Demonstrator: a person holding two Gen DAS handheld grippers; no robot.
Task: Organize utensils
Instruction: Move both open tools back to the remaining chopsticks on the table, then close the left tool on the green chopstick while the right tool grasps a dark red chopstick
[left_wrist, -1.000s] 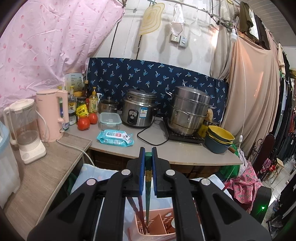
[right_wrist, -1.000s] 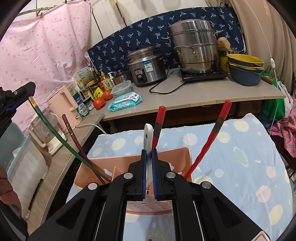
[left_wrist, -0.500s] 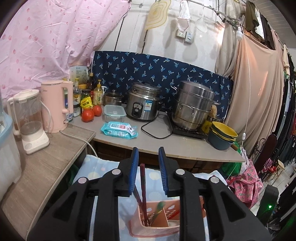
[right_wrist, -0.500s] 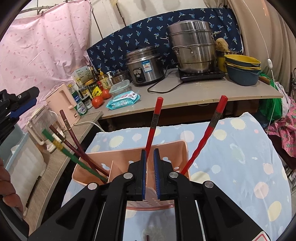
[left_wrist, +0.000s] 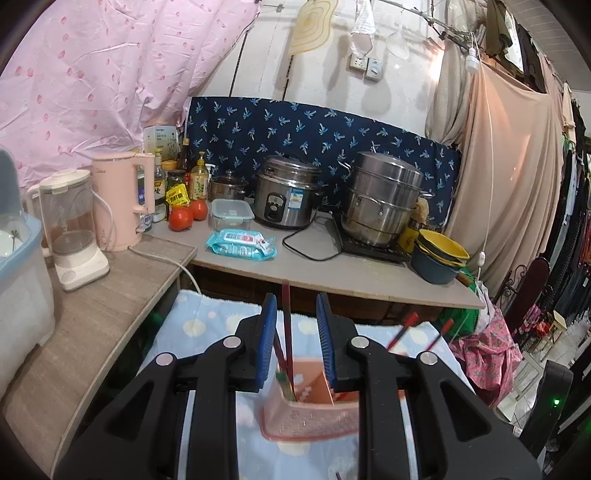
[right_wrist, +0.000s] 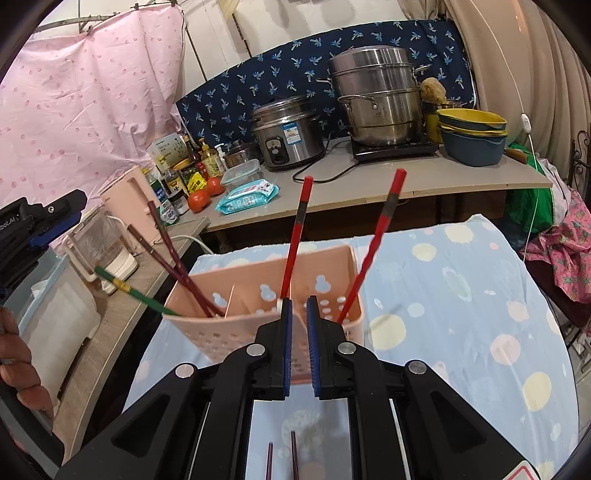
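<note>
A pink slotted basket stands on the blue dotted cloth. Two red chopsticks lean in its right part. Two maroon chopsticks and a green one lean out of its left part. My right gripper is just in front of the basket's near wall, shut to a thin slit with nothing in it. My left gripper hovers above the basket, open. A maroon chopstick shows through the gap, untouched. Two more chopsticks lie on the cloth under the right gripper.
A counter behind the table carries a rice cooker, a steel steamer, stacked bowls, a wipes pack and tomatoes. On the left shelf stand a kettle and a blender. A hand holds the left gripper.
The left jaws opened and let go of the green chopstick, which now leans in the basket. The right gripper released the white handle and both grippers drew back from the basket.
</note>
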